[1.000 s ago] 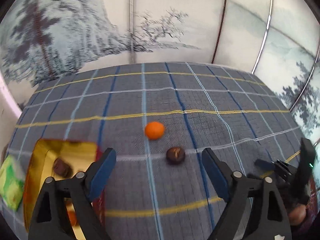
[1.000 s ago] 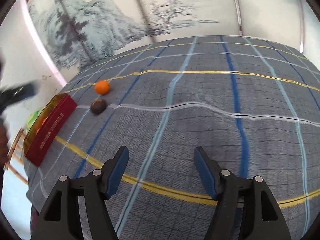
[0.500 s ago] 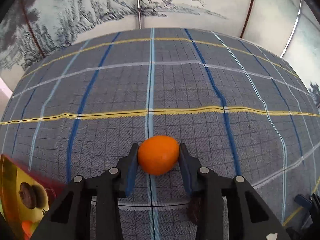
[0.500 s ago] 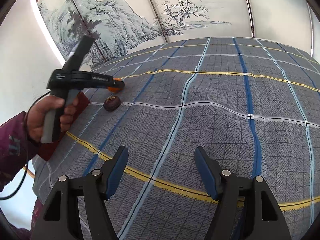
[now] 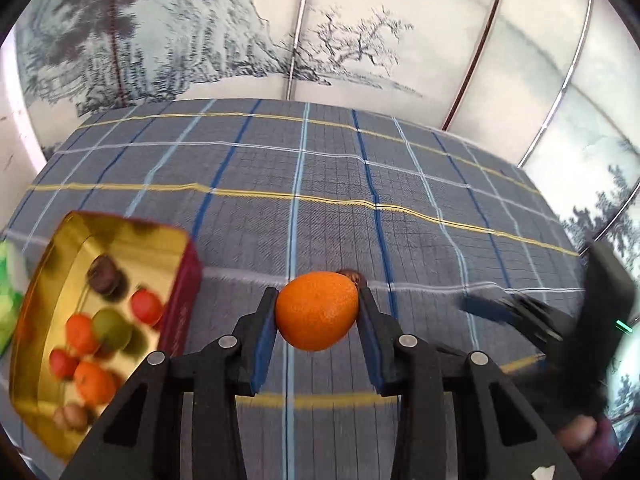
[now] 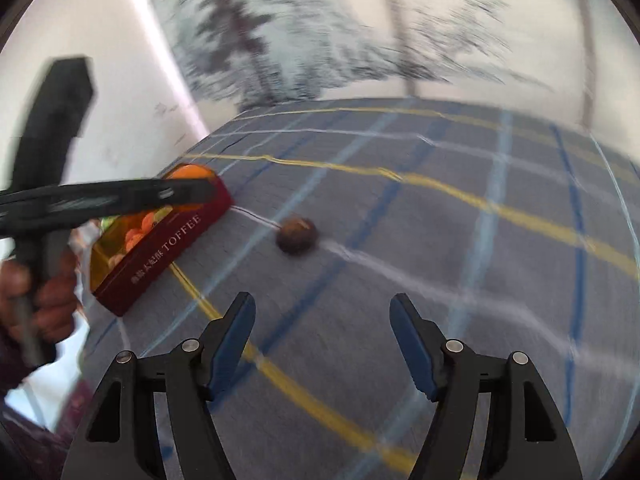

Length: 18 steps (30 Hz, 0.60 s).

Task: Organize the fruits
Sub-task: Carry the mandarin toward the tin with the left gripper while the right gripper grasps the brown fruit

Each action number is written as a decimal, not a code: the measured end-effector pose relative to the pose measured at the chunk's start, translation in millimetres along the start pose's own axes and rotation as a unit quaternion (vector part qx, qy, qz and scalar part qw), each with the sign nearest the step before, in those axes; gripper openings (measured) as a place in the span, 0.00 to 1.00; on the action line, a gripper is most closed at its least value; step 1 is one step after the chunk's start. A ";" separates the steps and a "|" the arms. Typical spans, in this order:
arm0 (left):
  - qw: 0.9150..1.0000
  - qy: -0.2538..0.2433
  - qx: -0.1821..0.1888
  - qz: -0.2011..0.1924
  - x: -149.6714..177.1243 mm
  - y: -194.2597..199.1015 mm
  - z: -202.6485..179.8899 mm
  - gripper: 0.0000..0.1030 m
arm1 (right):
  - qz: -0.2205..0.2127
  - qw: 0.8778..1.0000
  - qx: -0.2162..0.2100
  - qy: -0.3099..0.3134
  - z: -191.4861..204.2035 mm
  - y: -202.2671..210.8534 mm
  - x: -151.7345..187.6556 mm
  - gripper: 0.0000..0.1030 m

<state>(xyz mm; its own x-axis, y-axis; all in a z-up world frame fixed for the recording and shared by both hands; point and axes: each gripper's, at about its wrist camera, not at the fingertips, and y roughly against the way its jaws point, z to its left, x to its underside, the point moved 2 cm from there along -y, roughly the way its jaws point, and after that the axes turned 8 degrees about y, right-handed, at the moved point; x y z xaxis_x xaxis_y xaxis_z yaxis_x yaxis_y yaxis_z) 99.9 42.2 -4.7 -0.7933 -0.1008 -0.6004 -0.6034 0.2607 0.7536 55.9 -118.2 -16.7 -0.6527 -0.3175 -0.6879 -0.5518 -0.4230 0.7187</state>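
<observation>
Clamping the orange (image 5: 316, 310) between its pads, the left tool (image 5: 318, 316); right tool (image 6: 322, 340) apart, empty.

Only readable thing I can find is on the tin (image 6: 160, 248): its dark red side wall has "TOFFEE" in pale capital letters, seen from my right wrist camera. There's a short run of Chinese characters printed just before that word, but they're too small and blurry for me to make out. From my left wrist camera the same red wall (image 5: 182, 312) shows a faint line of print, totally unreadable there. Nothing else has lettering I can read.
</observation>
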 end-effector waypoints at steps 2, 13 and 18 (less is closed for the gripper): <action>1.000 0.008 -0.002 -0.008 4.5 16.0 7.9 0.33 | 0.008 1.000 -0.010 0.018 6.9 -19.7 -10.7 0.68; 0.998 0.057 -0.018 -0.032 21.7 72.6 59.3 0.33 | 0.054 0.997 0.002 0.063 20.5 -94.3 -41.6 0.38; 0.995 0.070 -0.041 -0.049 31.1 91.0 82.2 0.34 | 0.036 0.998 -0.006 0.048 36.1 -71.2 -29.8 0.38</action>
<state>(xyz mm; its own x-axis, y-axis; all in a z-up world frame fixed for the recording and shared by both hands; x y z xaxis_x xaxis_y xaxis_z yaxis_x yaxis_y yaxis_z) 26.9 141.8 23.2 -0.7300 -0.2567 -0.6334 -0.6788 0.1645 0.7157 95.9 -48.0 -43.7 -0.6378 -0.4268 -0.6411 -0.4980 -0.4065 0.7660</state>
